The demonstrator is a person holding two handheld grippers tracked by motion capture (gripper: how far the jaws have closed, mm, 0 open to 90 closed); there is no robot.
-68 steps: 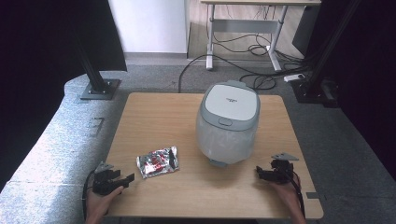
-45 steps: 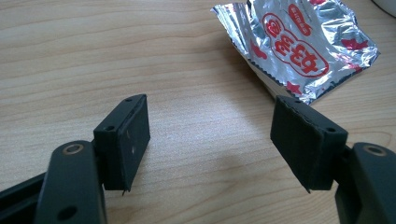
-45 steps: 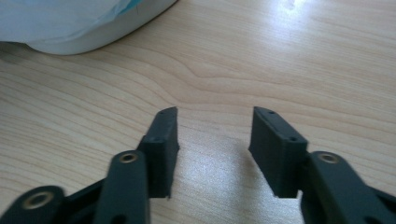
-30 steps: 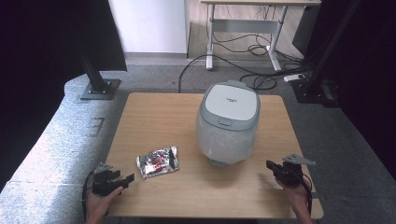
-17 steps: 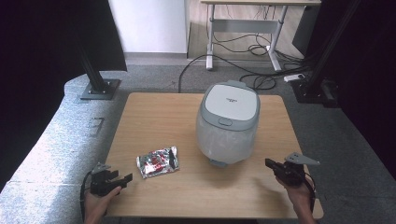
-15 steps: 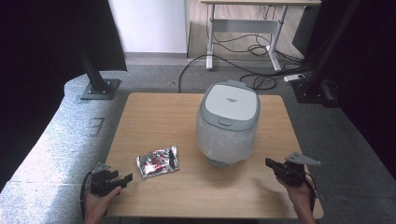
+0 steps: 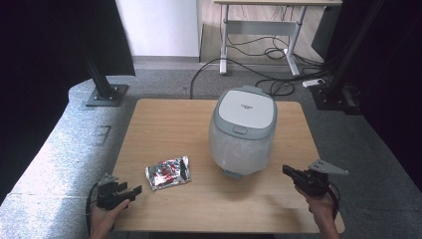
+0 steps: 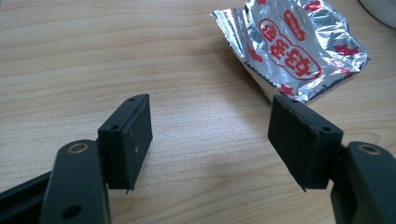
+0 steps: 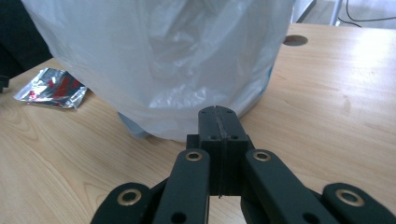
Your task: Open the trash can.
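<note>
Right gripper (image 7: pixel 291 173) risen, fingers pressed together, left gripper (image 7: pixel 130 191) spread near foil packet (image 7: pixel 168 172)

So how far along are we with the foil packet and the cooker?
Nothing looks done. The crinkled silver-and-red foil packet lies flat on the table; the grey-lidded, plastic-wrapped rice cooker is closed. In hand: left hand-held gripper open, aimed at the packet; right hand-held gripper shut, empty, facing the cooker. Grasping is all left.

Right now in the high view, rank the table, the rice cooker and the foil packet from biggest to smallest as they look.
1. table
2. rice cooker
3. foil packet
The gaps are wide, so nearness to the camera doesn't change the order.
</note>
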